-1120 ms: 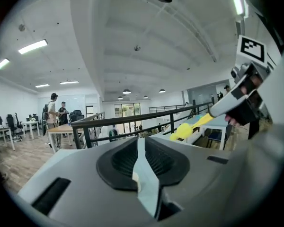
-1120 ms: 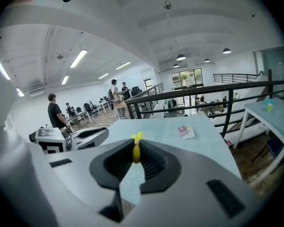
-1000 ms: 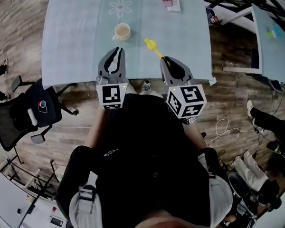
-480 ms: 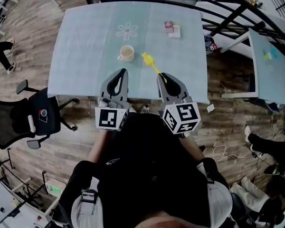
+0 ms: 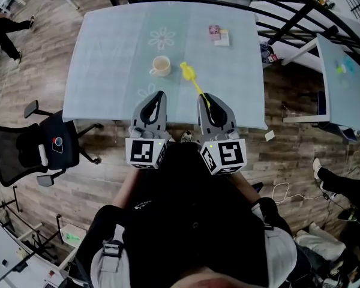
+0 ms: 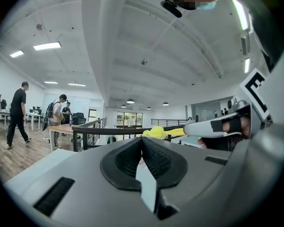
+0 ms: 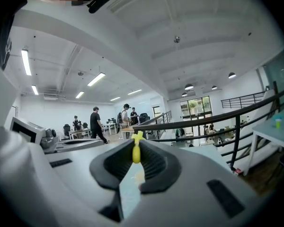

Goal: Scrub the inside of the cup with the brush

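Observation:
A cream cup (image 5: pixel 161 65) stands upright on the pale blue tablecloth (image 5: pixel 108 59), beyond both grippers. My right gripper (image 5: pixel 205 97) is shut on the handle of a yellow brush (image 5: pixel 191 77), whose head reaches forward, just right of the cup. In the right gripper view the yellow handle (image 7: pixel 136 153) sits pinched between the pads of the right gripper (image 7: pixel 136 146). My left gripper (image 5: pixel 159 95) hovers over the table's near edge, shut with nothing in it. From the left gripper (image 6: pixel 142 139) view I see the brush head (image 6: pixel 156 132) ahead; the cup is hidden there.
Two small packets (image 5: pixel 218 36) lie at the table's far right. A black office chair (image 5: pixel 30 152) stands at the left on the wooden floor. Another table (image 5: pixel 342 71) and a dark railing (image 5: pixel 288 17) are at the right. People (image 6: pixel 19 112) walk in the background.
Both grippers have risen a little above the table's near edge. The right one has turned to point more straight ahead, the brush still in it.

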{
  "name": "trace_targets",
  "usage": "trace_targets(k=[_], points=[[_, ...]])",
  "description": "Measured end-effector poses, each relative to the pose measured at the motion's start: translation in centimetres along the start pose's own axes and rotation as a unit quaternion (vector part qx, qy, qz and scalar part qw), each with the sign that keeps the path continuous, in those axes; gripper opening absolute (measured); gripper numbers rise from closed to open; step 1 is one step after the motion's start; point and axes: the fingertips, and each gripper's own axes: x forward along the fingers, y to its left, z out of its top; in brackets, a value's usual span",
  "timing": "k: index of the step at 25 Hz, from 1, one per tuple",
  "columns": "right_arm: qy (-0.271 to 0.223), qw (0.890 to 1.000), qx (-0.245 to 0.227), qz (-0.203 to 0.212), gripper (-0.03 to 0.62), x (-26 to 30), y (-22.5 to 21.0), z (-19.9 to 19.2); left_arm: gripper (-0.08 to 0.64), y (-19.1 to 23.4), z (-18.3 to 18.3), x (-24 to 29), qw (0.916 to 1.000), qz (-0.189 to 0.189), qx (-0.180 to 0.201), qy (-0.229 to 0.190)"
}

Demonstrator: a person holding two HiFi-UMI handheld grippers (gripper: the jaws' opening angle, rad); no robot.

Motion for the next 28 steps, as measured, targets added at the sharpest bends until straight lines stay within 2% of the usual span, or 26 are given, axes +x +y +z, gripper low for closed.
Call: trace_targets(k=[4,12,19,28], points=[[0.005,1.000,0.002,0.002,0.038,0.2,0.1,-0.3,0.014,0.1,0.5,-0.2,0.9999,0.004,0.009,-0.011],[0.011,1.000,-0.009,0.017,0.038,0.4,0.7,-0.4,0.014,-0.6,0.5,-0.3,0.9999,-0.003,0.001,-0.012],[0.017,1.000,-0.007,0.017,0.038,0.2,0.7,-0.9,0.014,-0.7,-0.6,-0.4,0.9999,-0.009,0.000,0.007],[0.022,1.000,-0.013,0.013,0.038,-0.1,0.7,-1.0,0.014,-1.0,-0.4,-0.7,0.9999,-0.008,0.003,0.006]])
